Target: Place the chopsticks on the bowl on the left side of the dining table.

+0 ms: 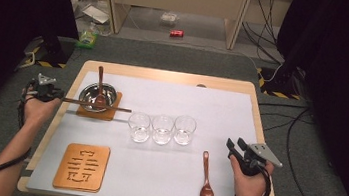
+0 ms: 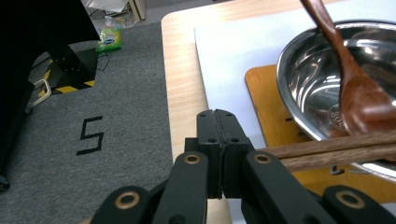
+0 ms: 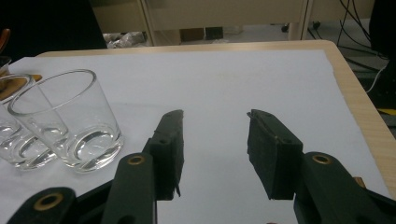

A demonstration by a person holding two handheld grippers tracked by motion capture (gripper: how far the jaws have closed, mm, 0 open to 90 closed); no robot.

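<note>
Left gripper view: grey carpet (image 2: 93, 116) reads "5" beside table (image 2: 182, 70)

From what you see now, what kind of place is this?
Probably a lab or recording room, not a home: handheld grippers, hazard-taped stands on grey carpet, and tableware staged on a white-covered table.

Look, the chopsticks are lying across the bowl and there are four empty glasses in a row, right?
Not quite: the high view shows three glasses, not four. The chopsticks do lie across the bowl.
</note>
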